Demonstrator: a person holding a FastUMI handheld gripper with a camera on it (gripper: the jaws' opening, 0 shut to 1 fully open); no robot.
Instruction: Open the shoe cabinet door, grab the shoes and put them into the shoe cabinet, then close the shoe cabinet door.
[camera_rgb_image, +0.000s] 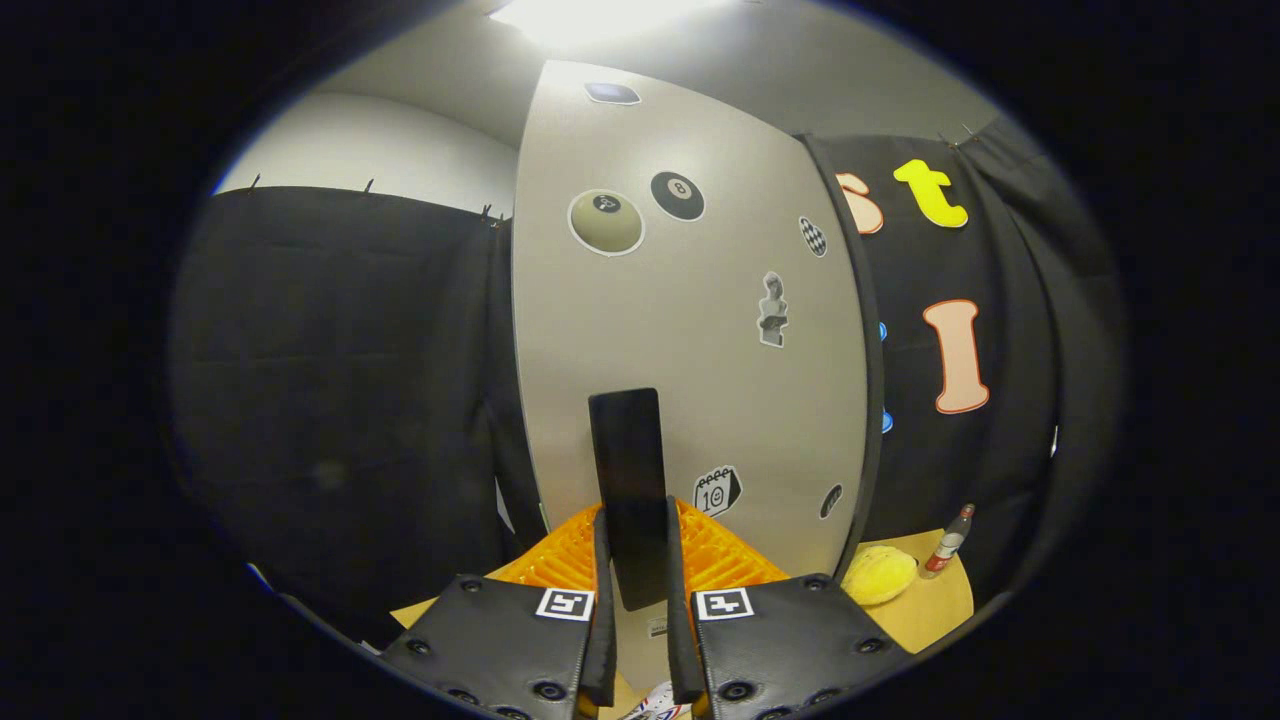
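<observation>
While the hand-held gripper (636, 600) is pointing forward, its two fingers are sitting close together at six o'clock, clamping the lower end of a tall, narrow black bar handle (628, 480). Both fingers are pressing on the handle's sides, one from each side.

Rising toward twelve o'clock from between the fingers, the handle is standing upright on the pale grey flat panel of the shoe cabinet door (680, 330). The door is carrying small stickers, including a black eight-ball sticker (677, 195) near one o'clock and a pale round ball sticker (606, 222) near eleven o'clock. Whether the door is fully shut or partly swung cannot be told.

Just behind the fingers, at the foot of the door, an orange ribbed plastic rack (720, 555) is lying. A scrap of patterned white material is peeking out below the fingers at six o'clock; it is too little to identify.

Farther off at four o'clock, a soft yellow rounded object (878, 574) and a small upright bottle with a red label (947, 545) are resting on a light wooden tabletop (935, 605).

The door is looking stiff, rigid and fairly light, likely swinging on hinges. The handle is looking smooth and possibly slippery, so gripping its lower end squarely seems sensible, pulling steadily so the fingers are not sliding off.
</observation>
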